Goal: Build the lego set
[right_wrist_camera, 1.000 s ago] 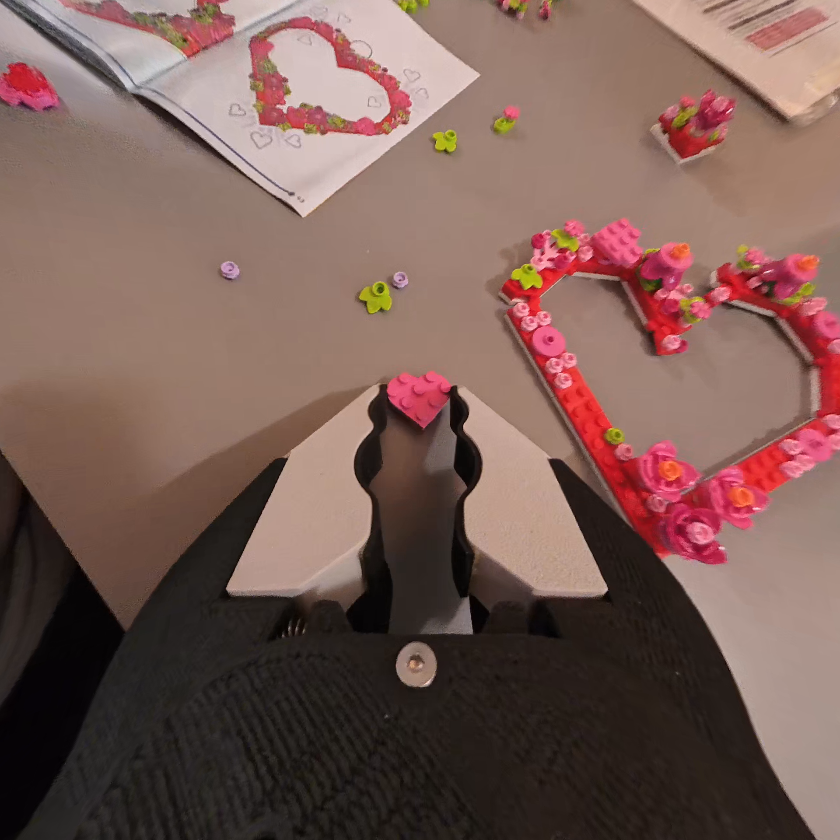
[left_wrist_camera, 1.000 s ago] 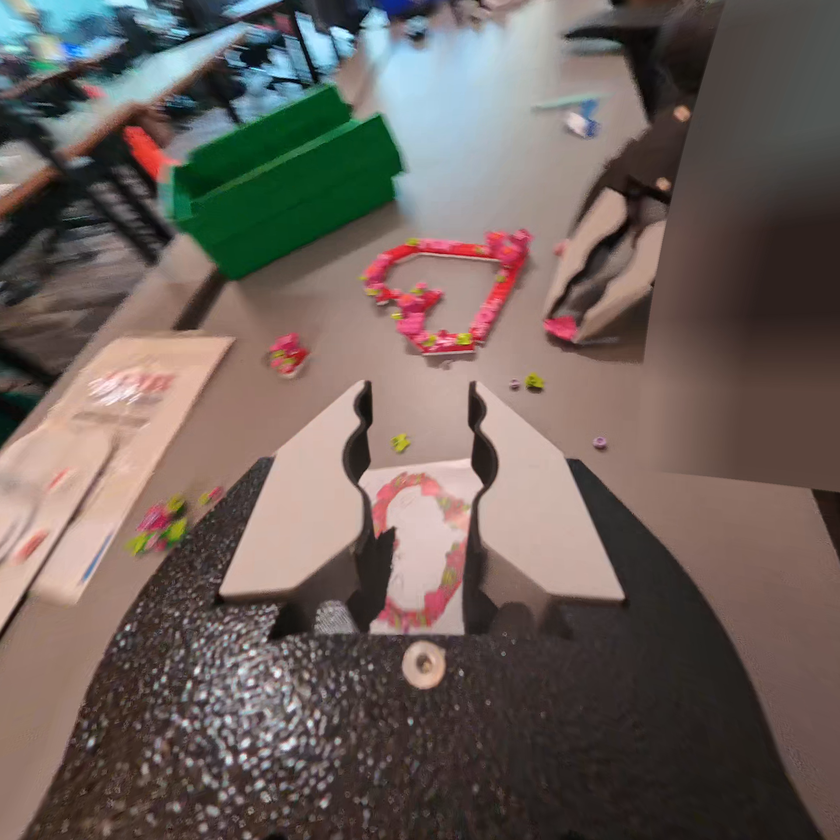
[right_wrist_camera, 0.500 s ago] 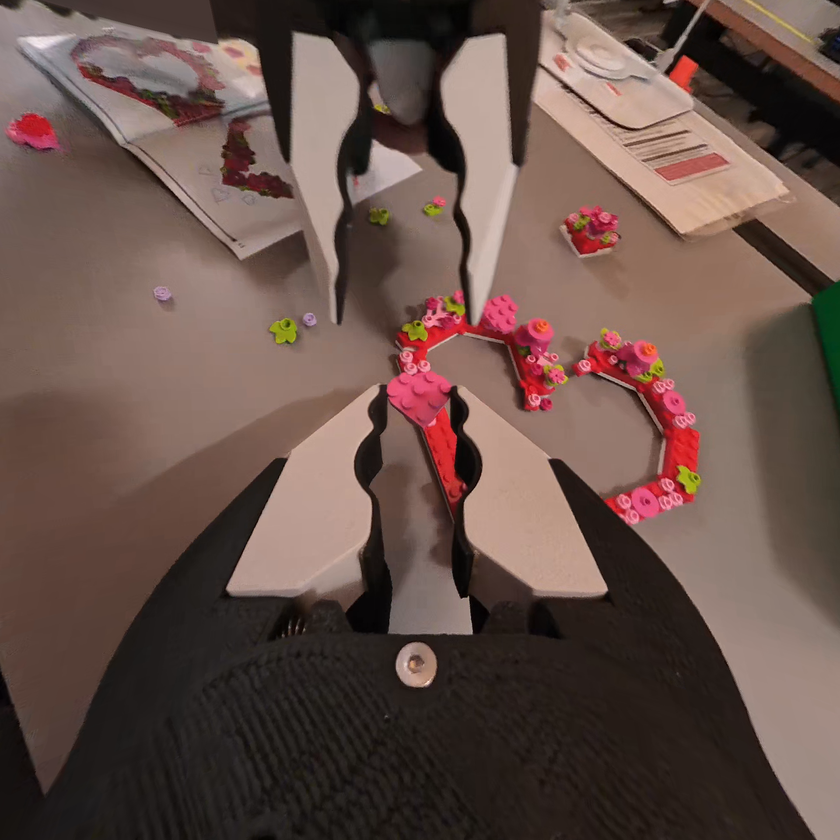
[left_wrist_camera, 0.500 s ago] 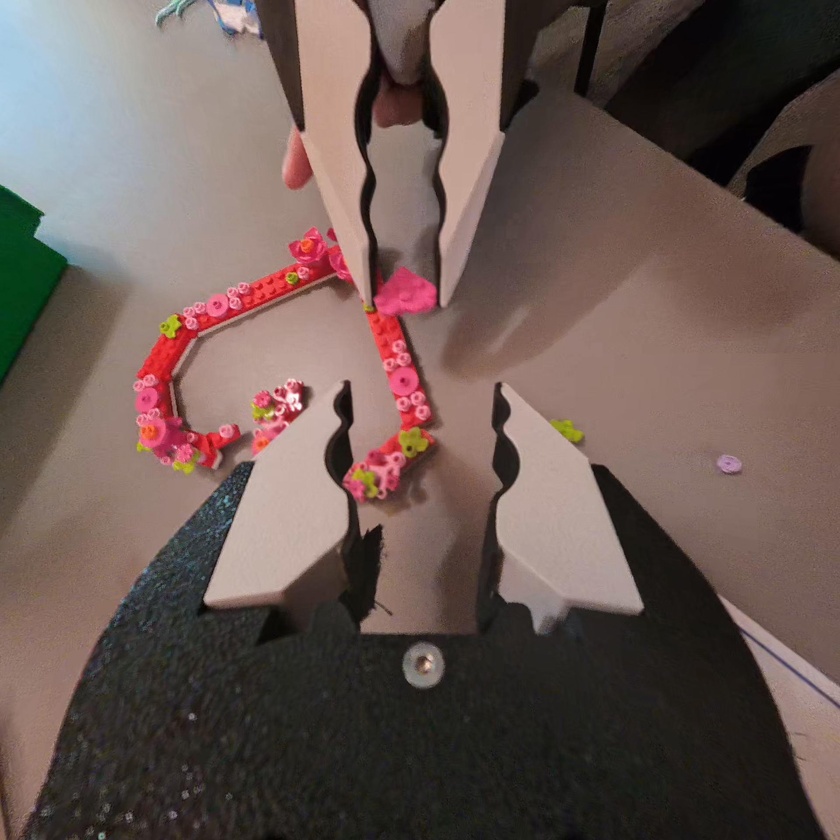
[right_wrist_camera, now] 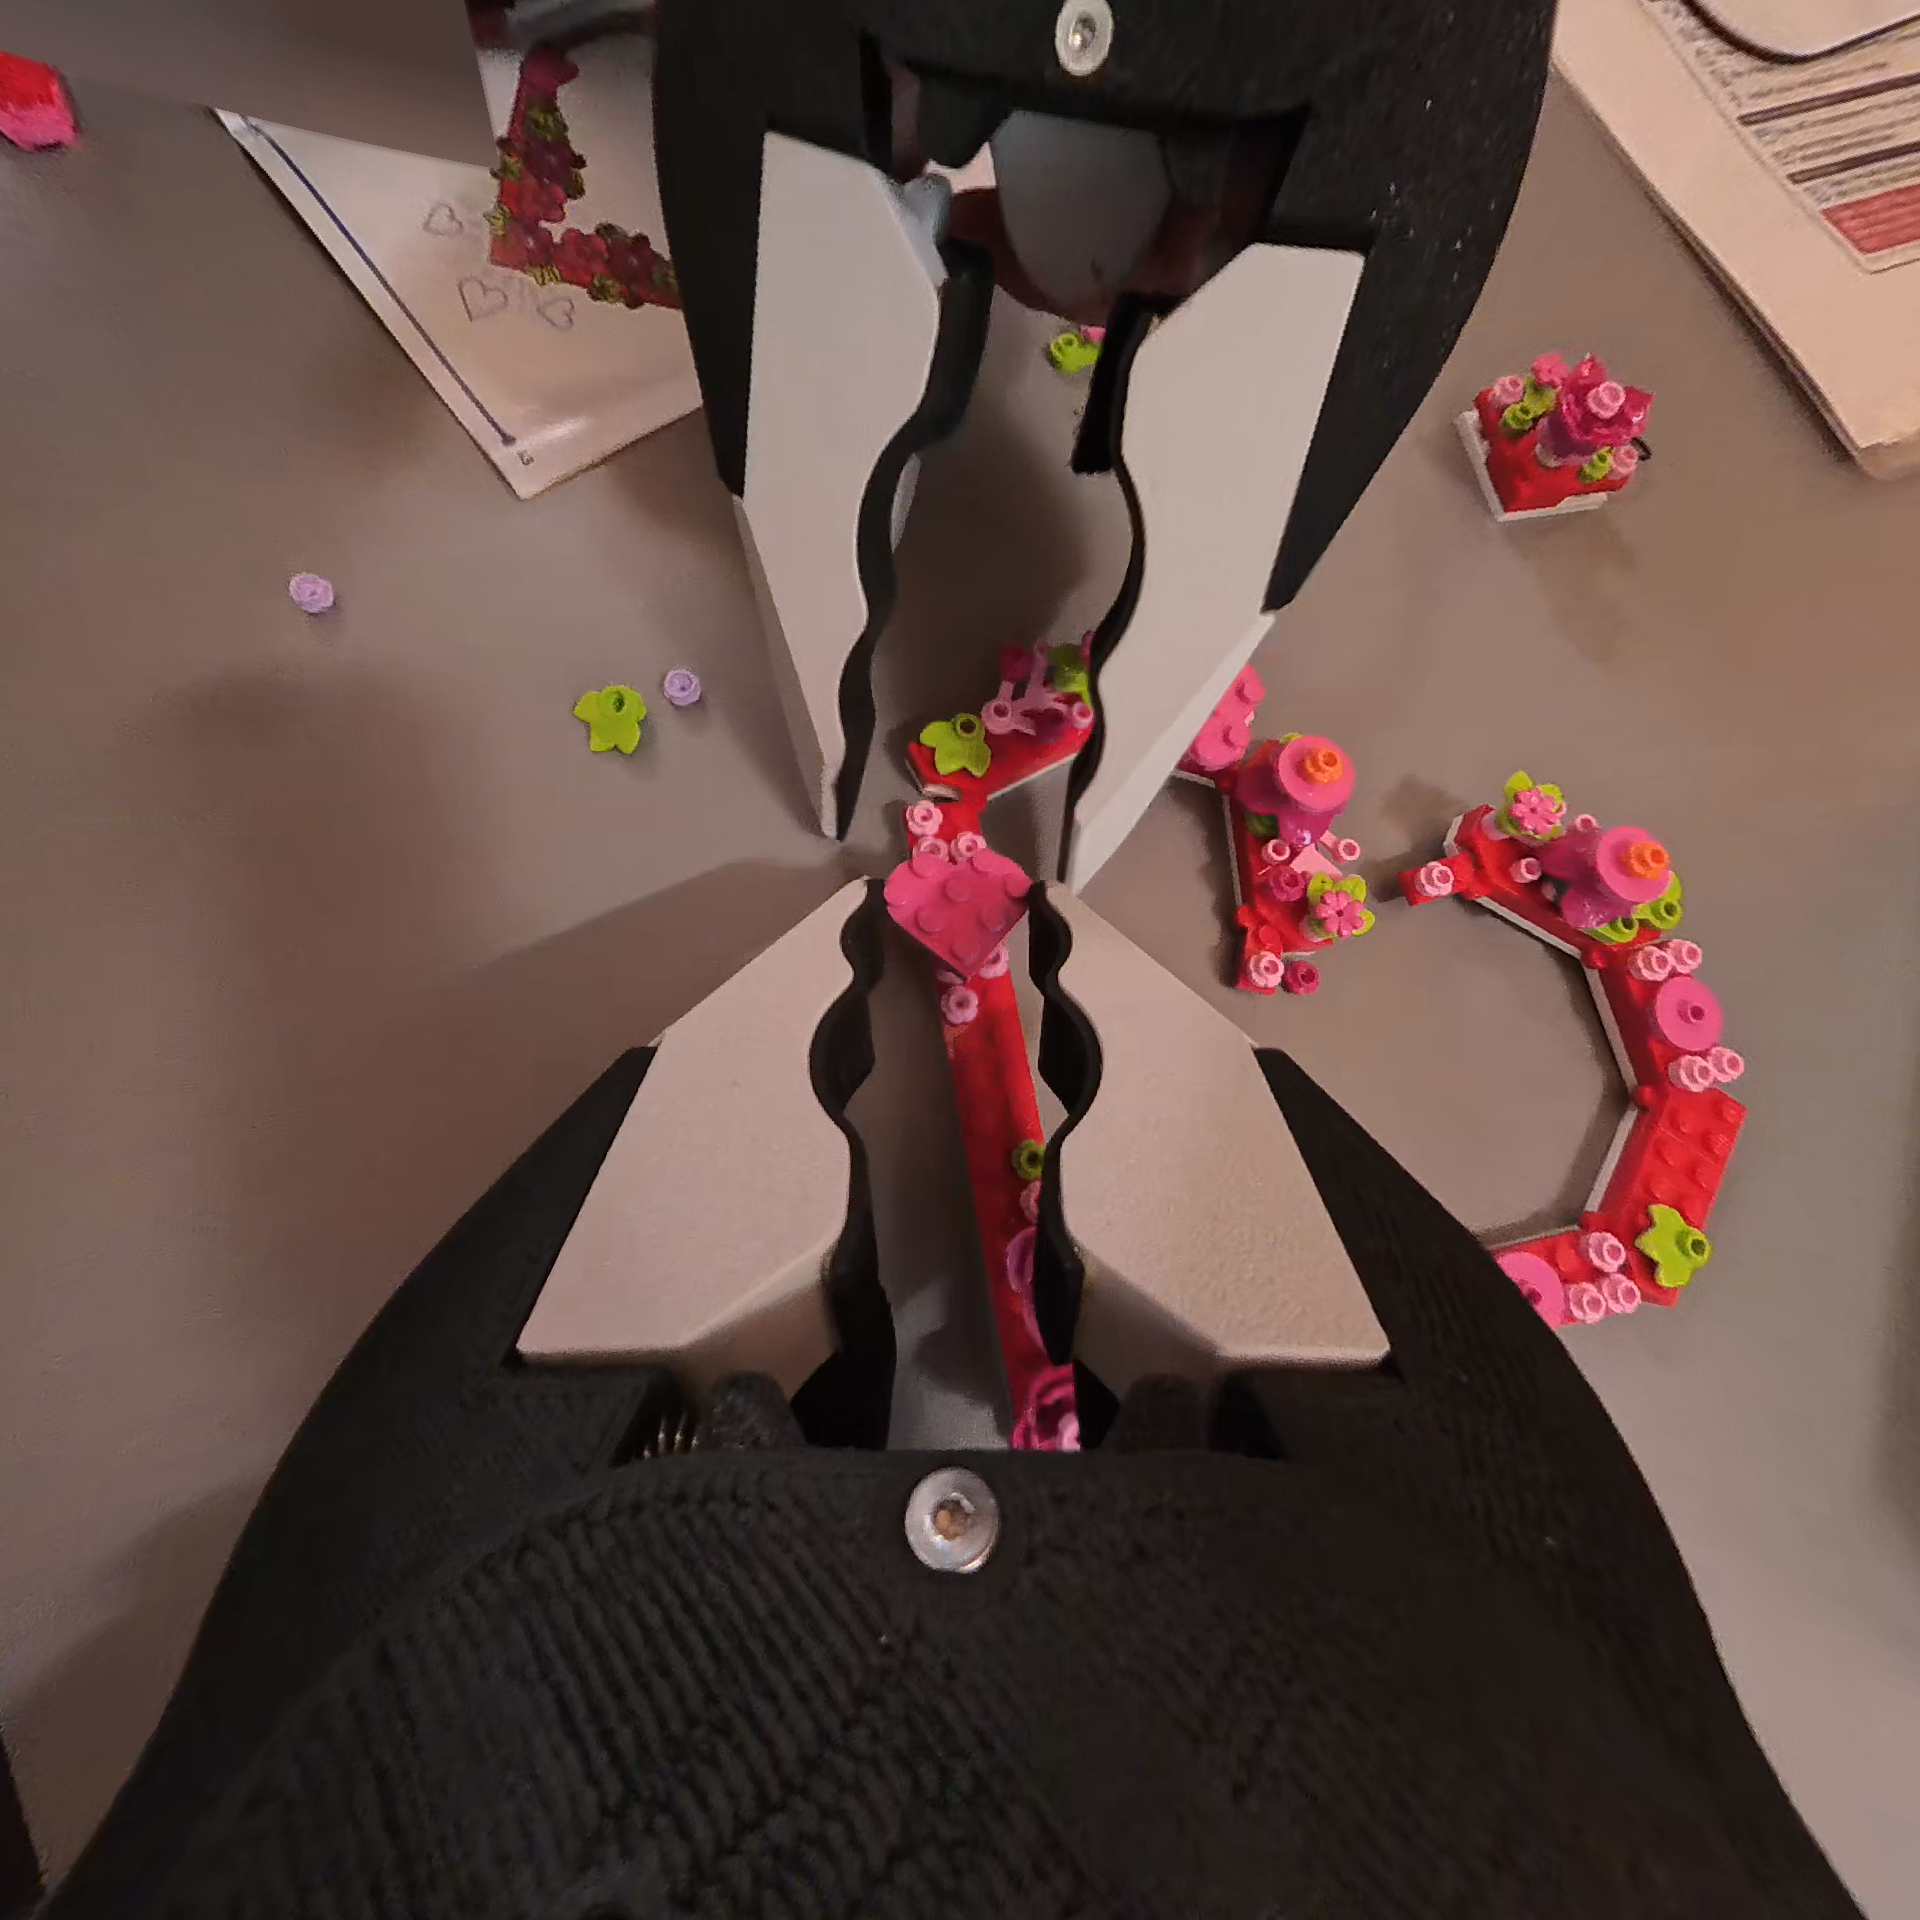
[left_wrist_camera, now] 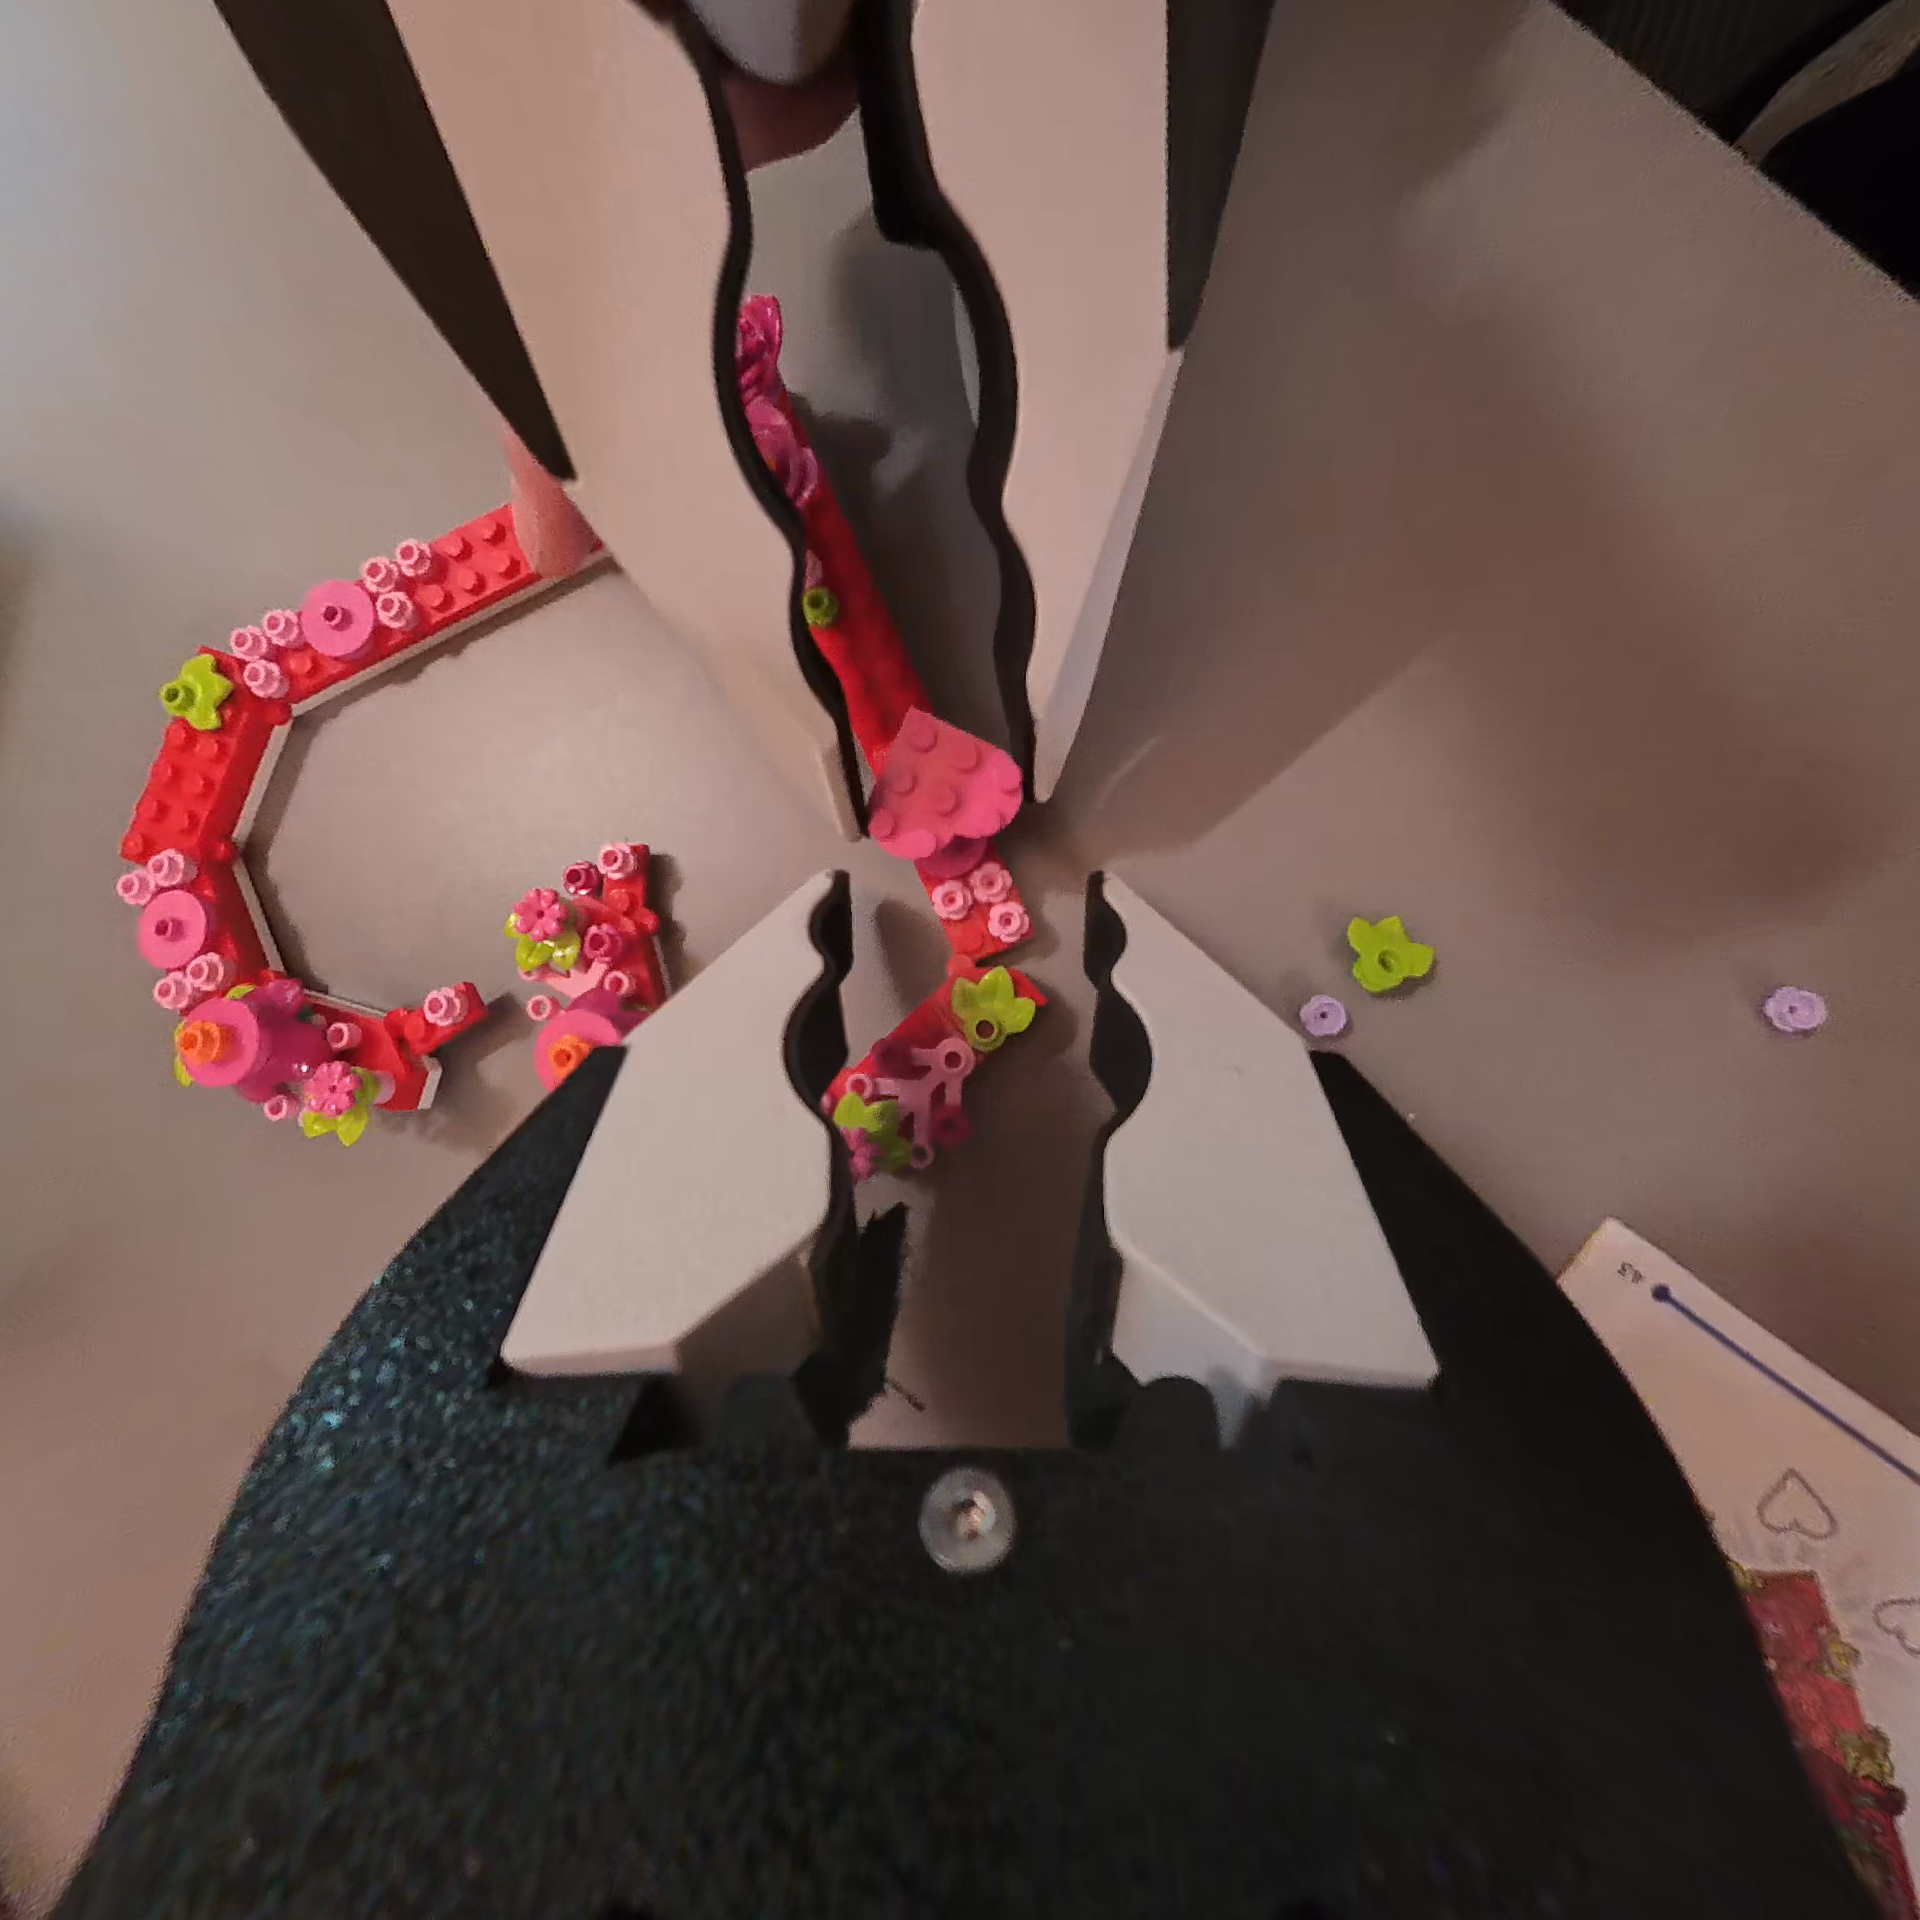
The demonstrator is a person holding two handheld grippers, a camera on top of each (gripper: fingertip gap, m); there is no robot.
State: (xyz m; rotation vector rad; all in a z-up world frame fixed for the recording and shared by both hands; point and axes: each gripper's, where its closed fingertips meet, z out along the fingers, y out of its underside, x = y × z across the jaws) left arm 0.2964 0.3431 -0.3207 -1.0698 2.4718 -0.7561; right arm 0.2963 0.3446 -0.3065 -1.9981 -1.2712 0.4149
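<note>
A red heart-shaped lego frame (left_wrist_camera: 208, 769) with pink flowers and green leaves lies on the grey table; it also shows in the right wrist view (right_wrist_camera: 1683, 1143). My right gripper (right_wrist_camera: 951, 899) is shut on a pink heart plate (right_wrist_camera: 956, 914) and holds it over the frame's straight side. I cannot tell whether the plate touches the frame. In the left wrist view the right gripper (left_wrist_camera: 940, 805) comes in from the top with the plate (left_wrist_camera: 940, 790). My left gripper (left_wrist_camera: 966, 894) is open and empty, with its fingers on either side of the frame's corner, tip to tip with the right one. It shows from the top in the right wrist view (right_wrist_camera: 951, 836).
A small separate flower build (right_wrist_camera: 1553, 447) stands at the right. An instruction booklet (right_wrist_camera: 488, 343) lies at the far left, and a paper package (right_wrist_camera: 1766, 208) at the top right. A loose green leaf (right_wrist_camera: 611, 717) and lilac studs (right_wrist_camera: 312, 592) lie left of the grippers. Only a small space, under 4 cm, lies between the two pairs of fingers. The left tips stand about 5 cm off the loose green leaf (right_wrist_camera: 611, 717). The left camera catches it too, in the left wrist view (left_wrist_camera: 1380, 953).
Both grippers have closed in on the frame and come lower. The pink heart plate is now over the frame's straight side. The left gripper's fingers now sit on either side of the frame's corner.
</note>
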